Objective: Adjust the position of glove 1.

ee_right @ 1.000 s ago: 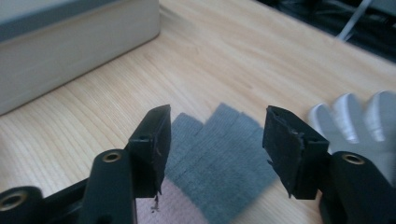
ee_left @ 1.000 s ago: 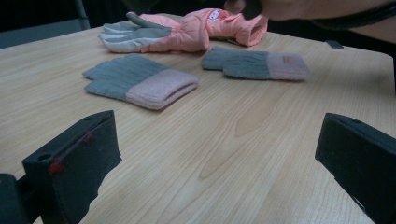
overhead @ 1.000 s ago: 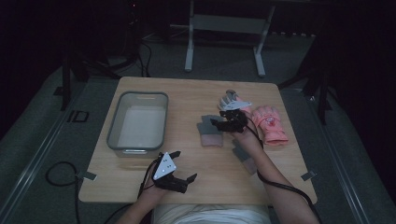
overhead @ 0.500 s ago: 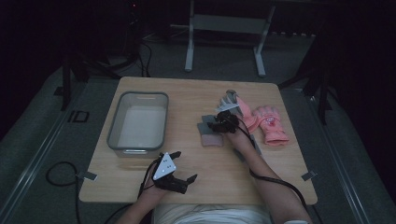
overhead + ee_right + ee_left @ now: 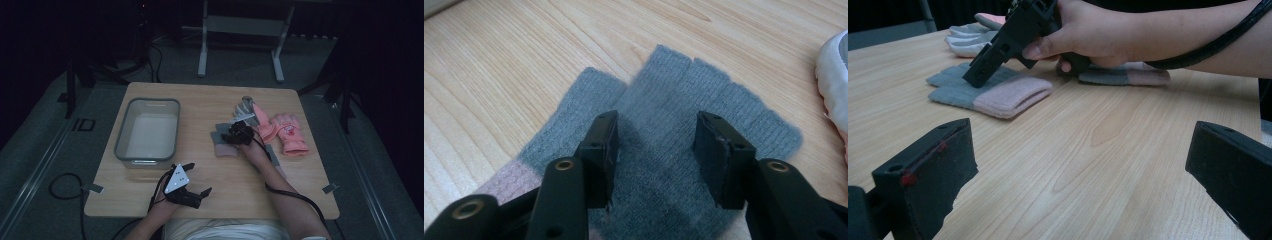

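Observation:
A grey knit glove with a pink cuff (image 5: 223, 145) (image 5: 704, 85) (image 5: 998, 92) lies flat at the table's middle. My right gripper (image 5: 235, 134) (image 5: 656, 145) (image 5: 978, 75) points down onto its grey palm. Its jaws stand half apart with their tips on the fabric, which lies flat and unbunched between them. They have just been closing. A matching grey and pink glove (image 5: 1128, 75) lies under the right hand. My left gripper (image 5: 189, 191) (image 5: 1078, 150) rests near the table's front edge, jaws wide open with nothing between them.
A clear plastic bin (image 5: 120, 145) stands at the table's left. Two pink padded gloves (image 5: 290, 135) lie at the right, and a white and grey glove (image 5: 246, 106) lies behind the right gripper. The cable (image 5: 295, 197) trails along the right forearm.
The right gripper has come down and to the left, from above the white and pink gloves onto the grey glove. Its jaws have narrowed. The left gripper has stayed in place.

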`<act>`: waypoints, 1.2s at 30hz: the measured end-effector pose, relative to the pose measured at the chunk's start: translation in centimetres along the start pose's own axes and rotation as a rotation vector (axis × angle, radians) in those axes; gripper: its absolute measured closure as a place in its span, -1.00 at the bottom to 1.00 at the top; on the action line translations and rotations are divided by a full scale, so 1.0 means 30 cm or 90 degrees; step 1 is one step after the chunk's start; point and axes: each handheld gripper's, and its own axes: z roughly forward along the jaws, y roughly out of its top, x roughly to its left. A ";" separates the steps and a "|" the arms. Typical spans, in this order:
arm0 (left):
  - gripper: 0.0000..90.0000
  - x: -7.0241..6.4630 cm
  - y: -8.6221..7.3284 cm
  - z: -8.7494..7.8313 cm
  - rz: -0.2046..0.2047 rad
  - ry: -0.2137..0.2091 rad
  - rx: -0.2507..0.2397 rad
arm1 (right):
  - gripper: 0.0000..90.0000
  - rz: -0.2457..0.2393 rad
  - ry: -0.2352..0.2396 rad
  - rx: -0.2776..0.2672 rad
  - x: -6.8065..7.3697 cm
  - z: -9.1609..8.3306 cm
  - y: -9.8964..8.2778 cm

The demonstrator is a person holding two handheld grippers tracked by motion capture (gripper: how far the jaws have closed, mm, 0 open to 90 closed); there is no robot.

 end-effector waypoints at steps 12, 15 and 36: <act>-1.00 0.006 -0.004 0.000 0.002 -0.003 0.007 | 0.79 0.027 -0.010 0.009 0.036 -0.010 0.027; -1.00 0.008 -0.005 -0.001 0.001 -0.004 0.008 | 0.79 0.036 -0.011 -0.013 0.047 -0.055 0.059; -1.00 0.010 -0.006 0.002 0.002 0.001 0.012 | 0.79 0.040 0.020 -0.089 0.244 -0.433 -0.017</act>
